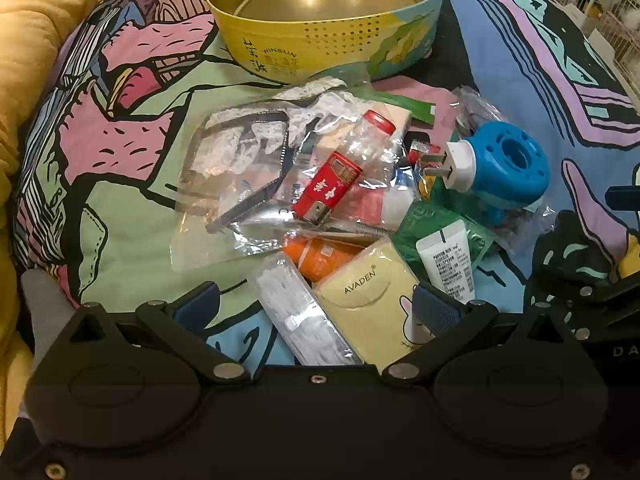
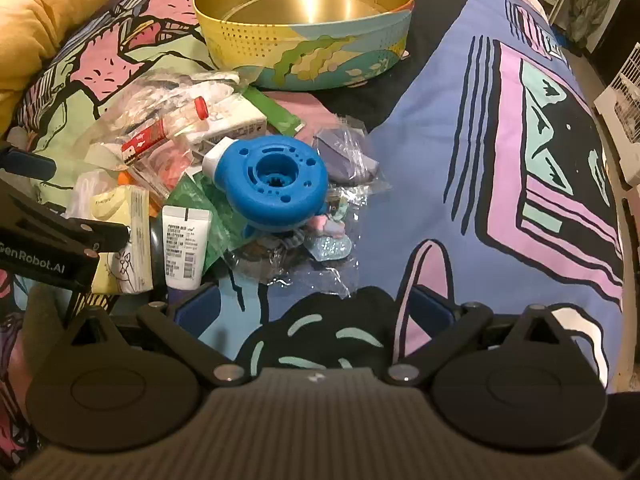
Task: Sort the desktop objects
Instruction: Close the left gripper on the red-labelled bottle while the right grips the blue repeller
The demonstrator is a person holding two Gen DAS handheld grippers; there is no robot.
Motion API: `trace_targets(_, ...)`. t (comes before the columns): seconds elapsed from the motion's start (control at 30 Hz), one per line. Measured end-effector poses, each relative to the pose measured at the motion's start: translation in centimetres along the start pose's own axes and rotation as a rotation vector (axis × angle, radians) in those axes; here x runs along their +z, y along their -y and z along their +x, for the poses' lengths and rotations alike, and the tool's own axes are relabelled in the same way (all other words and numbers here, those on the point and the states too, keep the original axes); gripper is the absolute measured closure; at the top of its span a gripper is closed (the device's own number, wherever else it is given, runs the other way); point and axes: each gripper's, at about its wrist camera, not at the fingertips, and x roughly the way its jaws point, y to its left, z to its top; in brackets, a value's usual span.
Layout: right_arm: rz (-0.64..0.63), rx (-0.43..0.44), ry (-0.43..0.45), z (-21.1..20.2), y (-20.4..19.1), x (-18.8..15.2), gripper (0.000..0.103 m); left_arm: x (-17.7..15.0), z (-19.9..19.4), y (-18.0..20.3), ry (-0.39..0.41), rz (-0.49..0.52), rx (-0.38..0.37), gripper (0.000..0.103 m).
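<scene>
Far left, yellow cushion [image 1: 28, 40] along the edge of the cartoon-print bedspread [image 1: 132, 216]. Then the left gripper [image 1: 316, 312], jaws spread wide, nothing gripped, hovering over a white packet [image 1: 304, 312] and a yellow AVADEN tissue pack [image 1: 368, 292]. Pile in the middle: clear bag [image 1: 240, 168], red-capped bottle [image 1: 348, 160], white tube [image 1: 448, 256], blue plug-in gadget [image 1: 504, 164] on crinkly plastic. Behind all that, empty gold-lined round tin [image 1: 320, 56]. Over right, right gripper [image 2: 316, 312], also wide open and empty, above bare bedspread just beside the pile.
</scene>
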Motion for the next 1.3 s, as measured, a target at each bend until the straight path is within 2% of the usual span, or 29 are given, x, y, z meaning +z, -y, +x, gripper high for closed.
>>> trace_targets(0.23,0.006,0.020,0.017,-0.2,0.4,0.5,0.000,1.0,0.0,-1.4,0.023,-0.036,0.010,0.000)
trace_targets(0.43,0.010,0.062,0.048,-0.1,0.6,1.4,0.000,1.6,1.1,-2.9,0.052,-0.006,0.011,0.000)
trace_targets(0.67,-0.033,0.100,0.056,1.8,0.1,3.1,0.000,2.8,2.4,-5.1,0.051,-0.020,-0.043,0.000)
trace_targets(0.83,-0.061,0.105,0.071,2.4,-0.1,3.9,0.000,3.5,2.6,-3.7,0.050,0.033,-0.064,0.000)
trace_targets(1.0,-0.122,0.142,0.077,2.6,-0.3,4.2,0.008,4.3,2.0,-2.2,0.108,0.132,-0.128,0.001)
trace_targets(1.13,-0.150,0.195,0.074,2.8,0.0,4.6,0.008,4.7,1.1,-1.7,0.153,0.198,-0.188,0.002)
trace_targets(1.23,-0.179,0.199,0.067,3.2,-0.1,5.1,0.010,4.8,1.3,-1.3,0.155,0.228,-0.200,0.009)
trace_targets(1.3,-0.182,0.212,0.046,3.8,-0.1,5.3,0.016,5.0,2.1,-1.1,0.136,0.234,-0.202,0.012)
